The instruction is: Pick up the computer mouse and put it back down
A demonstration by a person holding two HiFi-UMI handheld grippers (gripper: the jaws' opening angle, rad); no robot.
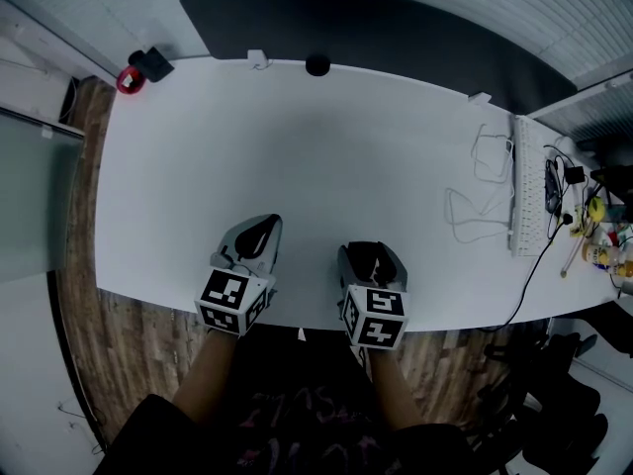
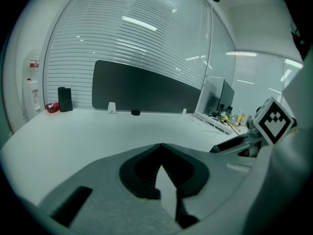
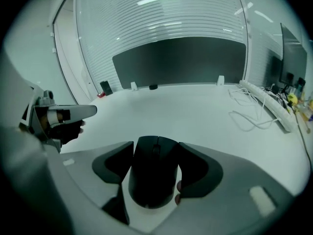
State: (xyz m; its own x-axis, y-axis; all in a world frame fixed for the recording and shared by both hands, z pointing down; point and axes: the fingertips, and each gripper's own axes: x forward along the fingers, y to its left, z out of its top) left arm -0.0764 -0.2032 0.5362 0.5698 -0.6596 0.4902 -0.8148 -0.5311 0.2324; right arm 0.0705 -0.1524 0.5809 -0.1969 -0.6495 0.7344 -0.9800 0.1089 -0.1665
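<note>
Computer mouse (image 3: 154, 173) sits between the fingers of the right gripper (image 3: 155, 147), black, scroll wheel pointing away from the camera. Both dark pads (image 3: 194, 169) lie against its sides, so the fingers are clamped on it, spread wide. Its rear end reaches back toward the gripper body.

Left gripper (image 2: 161, 145): fingertips meet at a point with nothing between them, and only a thin wedge of white desk (image 2: 88, 131) shows behind the tips.

Head view: both grippers are at the near edge of the desk (image 1: 297, 146), roughly mid-length, left gripper (image 1: 265, 228) just beside the right gripper (image 1: 371, 255) but apart from it. Here the mouse (image 1: 368, 260) is only a dark patch between the right fingers, with its shape and the pad contact not readable. Whether its underside clears the desk I can't tell from any view.

Only the head view shows the keyboard (image 1: 527, 186) along the right edge with a white cable (image 1: 475, 206) next to it. The dark panel (image 1: 376, 28) stands along the far edge in all views. The right gripper view catches the left gripper's fingers at its left side, and the left gripper view catches the right one's marker cube (image 2: 274, 121).
</note>
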